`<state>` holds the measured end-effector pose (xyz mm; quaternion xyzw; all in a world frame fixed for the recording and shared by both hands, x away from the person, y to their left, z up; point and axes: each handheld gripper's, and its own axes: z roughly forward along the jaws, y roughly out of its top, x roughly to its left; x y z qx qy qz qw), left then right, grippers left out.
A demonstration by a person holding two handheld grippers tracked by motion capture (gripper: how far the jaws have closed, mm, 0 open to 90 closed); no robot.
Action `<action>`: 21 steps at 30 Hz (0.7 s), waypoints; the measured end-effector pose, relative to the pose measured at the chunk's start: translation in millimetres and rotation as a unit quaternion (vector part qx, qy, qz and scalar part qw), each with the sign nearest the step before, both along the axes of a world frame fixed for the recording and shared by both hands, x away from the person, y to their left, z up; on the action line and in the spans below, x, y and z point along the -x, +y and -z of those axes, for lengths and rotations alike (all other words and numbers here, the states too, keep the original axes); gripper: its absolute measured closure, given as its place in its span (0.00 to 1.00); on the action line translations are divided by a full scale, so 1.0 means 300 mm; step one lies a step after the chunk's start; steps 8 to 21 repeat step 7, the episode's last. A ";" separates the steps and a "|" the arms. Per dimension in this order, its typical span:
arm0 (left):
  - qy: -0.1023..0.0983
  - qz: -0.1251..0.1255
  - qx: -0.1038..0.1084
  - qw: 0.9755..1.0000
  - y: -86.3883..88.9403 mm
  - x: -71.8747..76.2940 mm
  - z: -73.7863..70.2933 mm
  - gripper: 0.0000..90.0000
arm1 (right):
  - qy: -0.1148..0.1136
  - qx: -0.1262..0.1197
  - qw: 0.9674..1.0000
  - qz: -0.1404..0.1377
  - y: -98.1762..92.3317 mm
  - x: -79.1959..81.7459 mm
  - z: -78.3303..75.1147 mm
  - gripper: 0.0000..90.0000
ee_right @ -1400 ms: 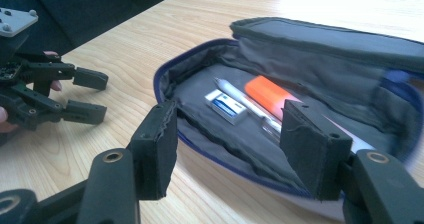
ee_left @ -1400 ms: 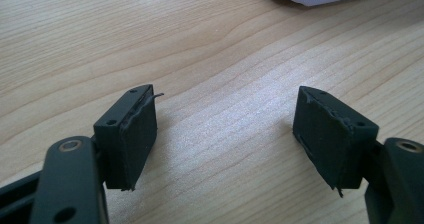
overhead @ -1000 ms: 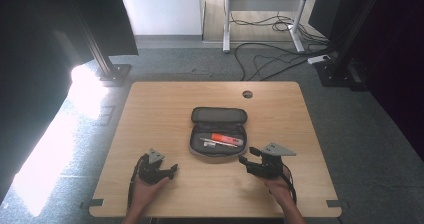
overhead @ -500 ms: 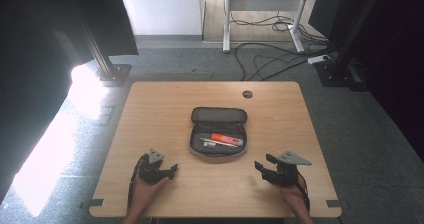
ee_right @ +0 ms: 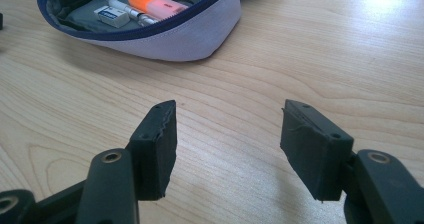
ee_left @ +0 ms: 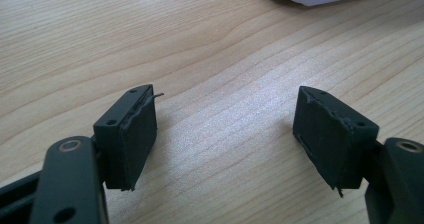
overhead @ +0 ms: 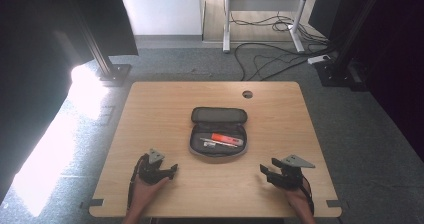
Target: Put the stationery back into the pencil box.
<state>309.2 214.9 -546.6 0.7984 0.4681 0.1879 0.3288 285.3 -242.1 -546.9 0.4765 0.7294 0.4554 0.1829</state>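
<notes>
Pencil case (overhead: 218, 132) is what we are working around: it lies open near the middle of the table (overhead: 150, 104), its lid folded flat on the far side and its tray toward us. We see a soft fabric shell, pale grey outside in the right gripper view, with a dark blue zip edge and a grey lining. Inside the pencil case lie an orange marker (ee_right: 156, 4), a white pen (ee_right: 131, 13) just beside it, and a small white eraser (ee_right: 112, 16) near the pen.

We judge the pencil case light and floppy; its walls would likely fold under a pinch, so lifting it by one side could tip the contents out. The stiffer zip rim on the near wall looks like the best place to take hold, or the lid's edge if it is to be closed. The marker and pen look hard, smooth and likely to roll, so a grip across the middle would suit them.

Our left gripper (overhead: 159, 171) sits near the table's front edge, to the near left of the pencil case, jaws spread wide with nothing between them. Our right gripper (overhead: 281, 176) sits to the near right of the pencil case, likewise wide apart and empty.
</notes>
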 end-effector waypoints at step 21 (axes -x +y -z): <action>0.000 0.000 0.000 1.000 0.000 0.000 0.000 0.29 | 0.000 0.004 1.000 -0.005 0.013 -0.007 0.004 0.43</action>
